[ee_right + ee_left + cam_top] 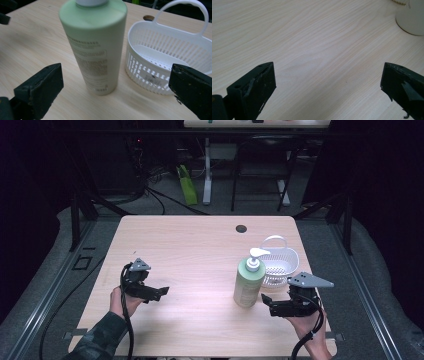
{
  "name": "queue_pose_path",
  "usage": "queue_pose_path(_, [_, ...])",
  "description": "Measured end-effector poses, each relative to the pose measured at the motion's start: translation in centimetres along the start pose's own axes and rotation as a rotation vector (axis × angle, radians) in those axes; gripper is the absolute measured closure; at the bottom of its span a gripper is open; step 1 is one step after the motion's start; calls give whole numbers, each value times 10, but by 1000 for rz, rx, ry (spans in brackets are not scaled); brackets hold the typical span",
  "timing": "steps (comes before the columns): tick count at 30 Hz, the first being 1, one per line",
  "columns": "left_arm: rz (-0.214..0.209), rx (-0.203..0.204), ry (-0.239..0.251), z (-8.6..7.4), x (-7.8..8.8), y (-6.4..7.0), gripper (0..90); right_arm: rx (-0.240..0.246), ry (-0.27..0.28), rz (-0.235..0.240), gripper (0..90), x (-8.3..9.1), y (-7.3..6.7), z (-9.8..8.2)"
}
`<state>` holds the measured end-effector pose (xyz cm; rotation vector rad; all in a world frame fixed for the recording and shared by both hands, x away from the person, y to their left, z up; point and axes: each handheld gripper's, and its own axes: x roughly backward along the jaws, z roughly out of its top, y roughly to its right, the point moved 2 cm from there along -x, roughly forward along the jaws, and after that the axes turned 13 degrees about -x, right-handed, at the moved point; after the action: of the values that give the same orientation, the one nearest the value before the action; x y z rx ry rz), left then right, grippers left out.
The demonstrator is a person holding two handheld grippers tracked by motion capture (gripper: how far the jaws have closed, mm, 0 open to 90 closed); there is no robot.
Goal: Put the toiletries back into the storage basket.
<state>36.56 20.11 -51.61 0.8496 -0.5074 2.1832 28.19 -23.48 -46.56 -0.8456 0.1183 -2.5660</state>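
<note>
Right gripper (116,82): jaws wide, gripping nothing, aimed at the bottle (93,45) just ahead. Bottle: green, pump top, upright near the table's (200,245) right edge, close to the front right corner. Its label carries printed text too blurred to read. Basket (279,262): white, slotted, just behind the bottle. Left gripper (152,292): jaws wide, empty, over bare wood near the front left corner.

Brightly lit tabletop (200,250) amid dark surroundings; soft glare near its centre. Short, faint shadows beside the pump bottle (249,282). Slightly blurred close up, black jaws underexposed.
</note>
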Motion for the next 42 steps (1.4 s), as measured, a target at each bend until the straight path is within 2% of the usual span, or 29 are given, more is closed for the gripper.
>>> queue_pose_path(3, [6,4,13,1,0,0,0,-1,32,26,0,-3,-7,10])
queue_pose_path(10, [-2,6,12,2,-2,0,0,1,52,66,0,-14,-18,23])
queue_pose_path(15, [-2,-9,20,5,-2,2,0,9,73,52,0,-18,-22,29])
queue_pose_path(21, [-16,-8,6,5,-7,2,0,21,93,87,0,-33,-33,43])
queue_pose_path(24, [-35,-7,-17,5,-14,2,0,27,104,99,0,-38,-38,47])
queue_pose_path(28, [-39,-12,-15,6,-16,4,0,27,112,112,0,-44,-41,53])
queue_pose_path(31, [-28,-17,-7,7,-14,4,0,35,114,110,0,-46,-43,54])
queue_pose_path(32, [-31,-11,-3,8,-14,4,0,35,136,100,8,-47,-44,55])
queue_pose_path(33, [-31,-11,-3,8,-14,4,0,35,136,100,8,-47,-44,55])
queue_pose_path(35, [-28,-10,0,8,-14,5,0,36,157,90,127,-47,-46,55])
queue_pose_path(36, [-27,-16,-5,8,-13,4,0,41,194,83,176,-44,-48,54])
queue_pose_path(39, [-29,-12,-9,8,-13,4,0,38,211,81,225,-42,-48,55])
queue_pose_path(40, [-29,-12,-10,8,-13,4,0,30,237,72,293,-39,-47,55])
queue_pose_path(42, [-30,-13,-8,8,-13,4,0,23,263,63,356,-36,-45,55])
